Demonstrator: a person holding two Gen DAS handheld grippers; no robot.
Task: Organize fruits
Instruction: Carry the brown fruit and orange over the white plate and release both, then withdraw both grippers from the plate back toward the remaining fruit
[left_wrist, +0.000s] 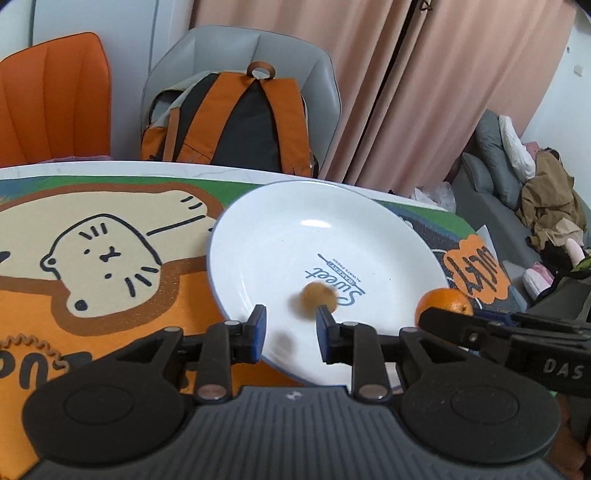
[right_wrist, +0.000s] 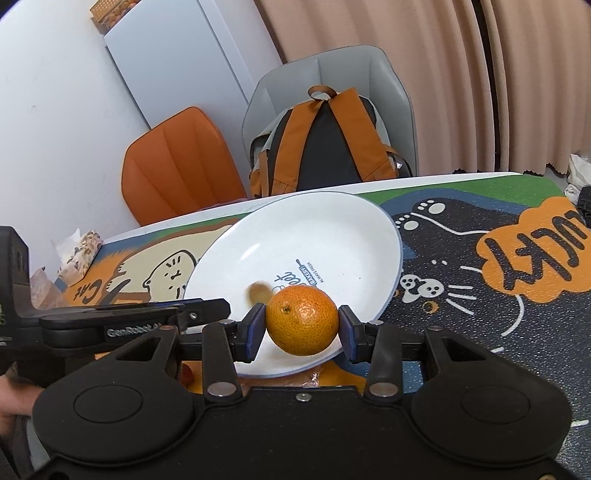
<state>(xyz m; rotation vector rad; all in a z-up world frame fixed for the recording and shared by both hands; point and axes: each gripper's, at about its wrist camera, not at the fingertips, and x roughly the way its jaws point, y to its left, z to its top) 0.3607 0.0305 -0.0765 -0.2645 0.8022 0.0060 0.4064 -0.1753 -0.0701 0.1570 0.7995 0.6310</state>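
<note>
Left gripper (left_wrist: 290, 334) jaws stand apart, empty — a blurred brown fruit (left_wrist: 318, 298) just beyond them, low centre on the plate (left_wrist: 258, 221). Right gripper (right_wrist: 302, 328) clamps a dimpled orange (right_wrist: 302, 320), tilted down over the plate's near rim.

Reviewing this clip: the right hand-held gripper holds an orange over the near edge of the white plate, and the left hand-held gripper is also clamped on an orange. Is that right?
Not quite. The right hand-held gripper does hold the orange over the white plate's near edge. The left hand-held gripper holds nothing: in the left wrist view its pads are apart, with a small blurred brown fruit loose over the plate.
</note>
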